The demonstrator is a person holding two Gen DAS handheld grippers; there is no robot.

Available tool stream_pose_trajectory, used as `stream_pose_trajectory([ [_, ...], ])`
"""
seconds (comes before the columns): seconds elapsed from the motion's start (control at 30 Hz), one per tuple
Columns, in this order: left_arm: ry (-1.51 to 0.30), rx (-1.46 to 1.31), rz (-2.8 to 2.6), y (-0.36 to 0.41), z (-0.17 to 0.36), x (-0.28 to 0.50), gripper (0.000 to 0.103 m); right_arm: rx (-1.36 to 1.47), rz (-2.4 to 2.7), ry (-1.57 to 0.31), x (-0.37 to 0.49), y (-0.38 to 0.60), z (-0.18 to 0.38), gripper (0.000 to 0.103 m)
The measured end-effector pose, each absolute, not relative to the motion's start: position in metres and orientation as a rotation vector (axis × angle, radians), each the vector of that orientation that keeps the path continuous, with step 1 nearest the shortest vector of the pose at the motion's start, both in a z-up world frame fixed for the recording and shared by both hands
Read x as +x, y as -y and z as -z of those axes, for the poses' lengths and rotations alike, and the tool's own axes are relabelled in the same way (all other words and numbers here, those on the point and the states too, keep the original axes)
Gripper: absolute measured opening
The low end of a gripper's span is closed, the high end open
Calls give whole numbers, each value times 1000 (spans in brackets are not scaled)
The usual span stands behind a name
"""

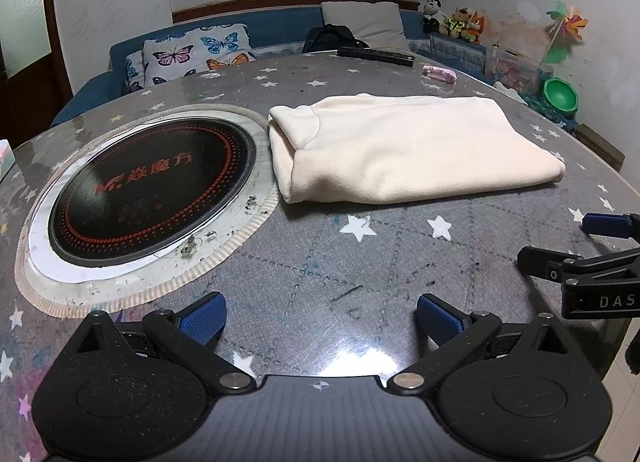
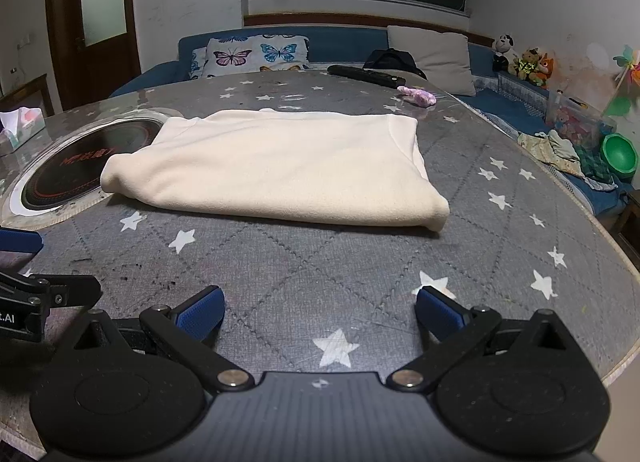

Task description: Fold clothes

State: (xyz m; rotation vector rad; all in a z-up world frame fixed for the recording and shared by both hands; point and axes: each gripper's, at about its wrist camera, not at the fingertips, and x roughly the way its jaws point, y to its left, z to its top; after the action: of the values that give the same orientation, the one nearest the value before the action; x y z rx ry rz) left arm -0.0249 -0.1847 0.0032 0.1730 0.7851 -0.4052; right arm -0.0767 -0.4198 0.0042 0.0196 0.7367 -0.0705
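Note:
A cream fleece garment lies folded into a flat rectangle on the grey star-patterned table; it also shows in the right wrist view. My left gripper is open and empty, above the table's near part, well short of the garment. My right gripper is open and empty, also in front of the garment. Each gripper shows at the edge of the other's view: the right one, the left one.
A round black induction hob is set in the table left of the garment. A black remote and a pink object lie at the far edge. A tissue box stands far left. A sofa with cushions and toys lies beyond.

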Motion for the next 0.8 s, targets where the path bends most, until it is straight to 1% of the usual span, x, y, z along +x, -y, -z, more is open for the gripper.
stream_pose_trajectory([
  [0.8, -790, 174, 404, 186, -3, -24, 103, 20, 72, -723, -79, 419, -3, 103],
])
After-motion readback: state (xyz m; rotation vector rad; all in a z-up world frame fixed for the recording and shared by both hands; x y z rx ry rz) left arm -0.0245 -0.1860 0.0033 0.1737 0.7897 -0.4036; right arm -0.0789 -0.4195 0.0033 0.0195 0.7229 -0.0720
